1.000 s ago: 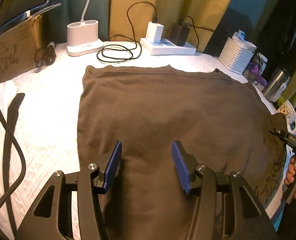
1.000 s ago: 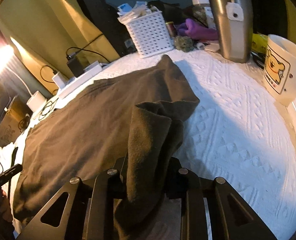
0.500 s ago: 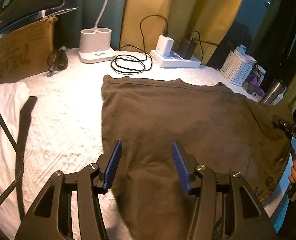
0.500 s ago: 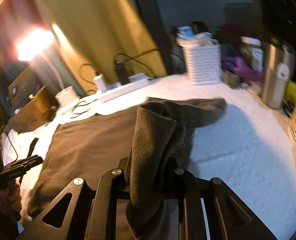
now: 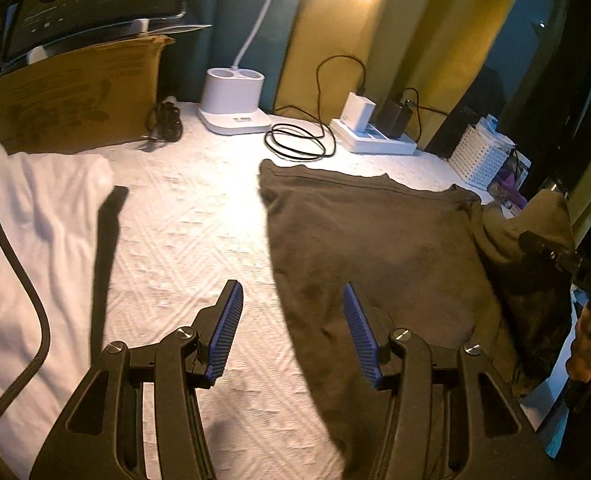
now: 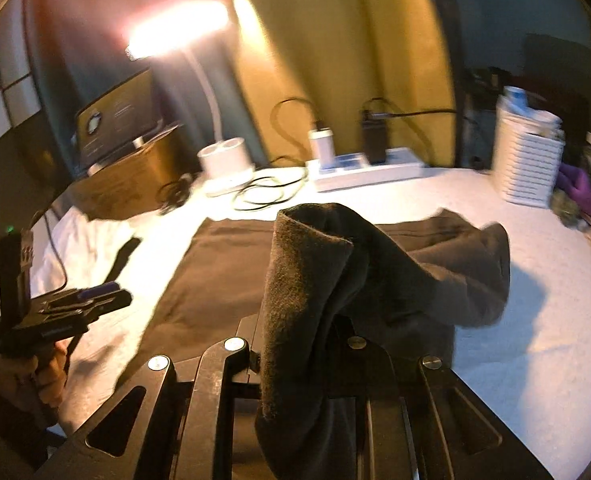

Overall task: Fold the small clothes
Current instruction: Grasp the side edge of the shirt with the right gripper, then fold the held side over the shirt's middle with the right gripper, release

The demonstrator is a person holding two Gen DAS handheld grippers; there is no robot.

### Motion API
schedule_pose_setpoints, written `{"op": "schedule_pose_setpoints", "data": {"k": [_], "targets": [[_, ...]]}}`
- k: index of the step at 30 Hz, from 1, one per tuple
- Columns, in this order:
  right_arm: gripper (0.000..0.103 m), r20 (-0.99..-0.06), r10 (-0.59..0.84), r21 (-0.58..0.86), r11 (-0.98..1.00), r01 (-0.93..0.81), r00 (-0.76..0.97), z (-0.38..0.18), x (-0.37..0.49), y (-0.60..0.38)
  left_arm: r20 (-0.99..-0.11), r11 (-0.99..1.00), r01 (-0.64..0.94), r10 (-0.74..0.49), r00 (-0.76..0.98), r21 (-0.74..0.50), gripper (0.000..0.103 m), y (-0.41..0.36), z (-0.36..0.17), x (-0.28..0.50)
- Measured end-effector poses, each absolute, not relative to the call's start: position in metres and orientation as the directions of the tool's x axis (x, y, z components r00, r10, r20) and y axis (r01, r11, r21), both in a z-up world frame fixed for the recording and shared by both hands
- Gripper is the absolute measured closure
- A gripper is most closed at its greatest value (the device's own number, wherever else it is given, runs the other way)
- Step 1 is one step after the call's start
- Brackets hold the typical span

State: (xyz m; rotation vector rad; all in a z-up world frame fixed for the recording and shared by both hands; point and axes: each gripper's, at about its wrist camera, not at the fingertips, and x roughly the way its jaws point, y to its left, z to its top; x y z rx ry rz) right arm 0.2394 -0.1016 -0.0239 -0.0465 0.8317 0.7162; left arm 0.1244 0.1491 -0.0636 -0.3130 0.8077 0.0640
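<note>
A brown garment (image 5: 375, 240) lies spread on the white bedcover (image 5: 183, 240). My left gripper (image 5: 291, 286) hovers open above the garment's left edge with nothing between its blue pads (image 5: 225, 332). My right gripper (image 6: 295, 320) is shut on the garment's right side, and the cloth (image 6: 307, 280) drapes over its fingers and hides them. That side is lifted off the bed and hangs in a fold over the flat part (image 6: 223, 264). In the left wrist view the right gripper (image 5: 551, 256) shows at the far right with the raised cloth (image 5: 535, 220). The left gripper (image 6: 91, 300) appears at the left of the right wrist view.
A white garment (image 5: 35, 220) lies crumpled at the left. Along the back stand a cardboard box (image 5: 75, 96), a white lamp base (image 5: 233, 104), a coiled black cable (image 5: 299, 144), a power strip (image 5: 379, 140) and a white basket (image 5: 479, 156). A thick black cable (image 5: 15, 264) hangs at the left.
My right gripper has risen and carried the garment's right side leftwards over the flat part. My left gripper has shifted left, from over the garment's middle to its left edge.
</note>
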Motion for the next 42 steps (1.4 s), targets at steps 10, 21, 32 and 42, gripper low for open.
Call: {"op": "schedule_pose_setpoints", "data": {"k": [10, 21, 32, 42], "targets": [[0.086, -0.745, 0.584, 0.21, 0.663, -0.719, 0.321, -0.044, 0.196, -0.029, -0.704, 0.948, -0.178, -0.063, 0.707, -0.264, 0.051, 0.164, -0.062, 0.109], [0.086, -0.824, 0.502, 0.095, 0.579, -0.81, 0.262, -0.081, 0.145, 0.012, -0.703, 0.948, -0.19, -0.046, 0.709, -0.254, 0.051, 0.165, -0.06, 0.094], [0.053, -0.807, 0.555, 0.141, 0.515, -0.846, 0.203, -0.073, 0.121, 0.006, -0.705, 0.955, -0.204, -0.006, 0.709, -0.214, 0.051, 0.157, -0.048, 0.089], [0.035, -0.74, 0.599, 0.134, 0.577, -0.806, 0.306, -0.031, 0.136, -0.047, -0.692, 0.975, -0.166, 0.018, 0.722, -0.148, 0.051, 0.128, -0.024, 0.108]]}}
